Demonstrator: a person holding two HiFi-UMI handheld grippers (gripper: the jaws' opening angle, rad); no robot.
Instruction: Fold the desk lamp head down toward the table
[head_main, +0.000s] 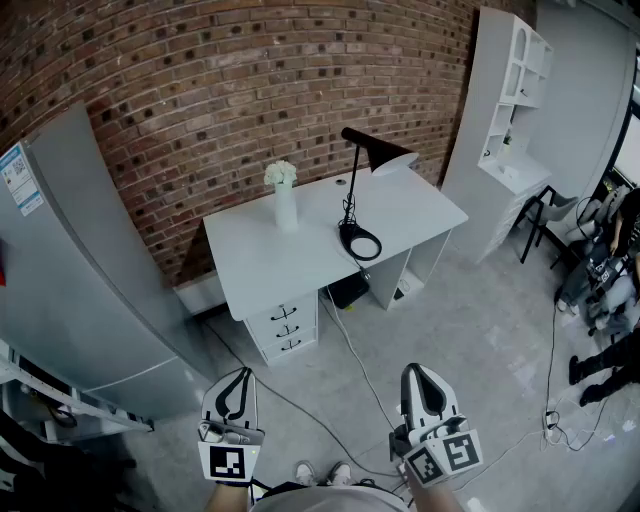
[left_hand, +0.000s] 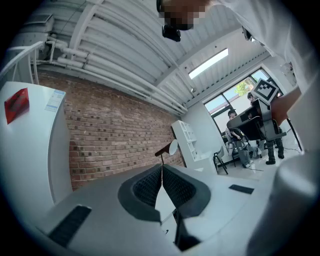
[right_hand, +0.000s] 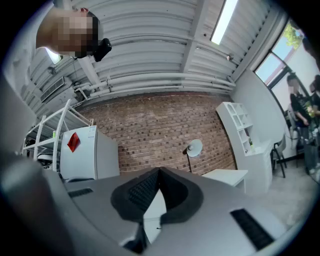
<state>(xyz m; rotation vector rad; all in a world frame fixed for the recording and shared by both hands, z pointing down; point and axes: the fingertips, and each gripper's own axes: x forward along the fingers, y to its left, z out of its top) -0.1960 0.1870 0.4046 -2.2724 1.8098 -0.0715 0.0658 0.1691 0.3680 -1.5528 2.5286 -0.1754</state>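
The left gripper (head_main: 240, 373) and right gripper (head_main: 416, 370) are shut and empty, far from the lamp (head_main: 390, 160), so I think getting closer comes first.

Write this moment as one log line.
stage: not started | desk lamp: head up, on white desk | left gripper: shut, empty | right gripper: shut, empty

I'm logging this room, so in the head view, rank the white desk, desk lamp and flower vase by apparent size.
1. white desk, by far the largest.
2. desk lamp, taller and wider than the vase.
3. flower vase, smallest.
All three are at a similar distance, so the order holds.
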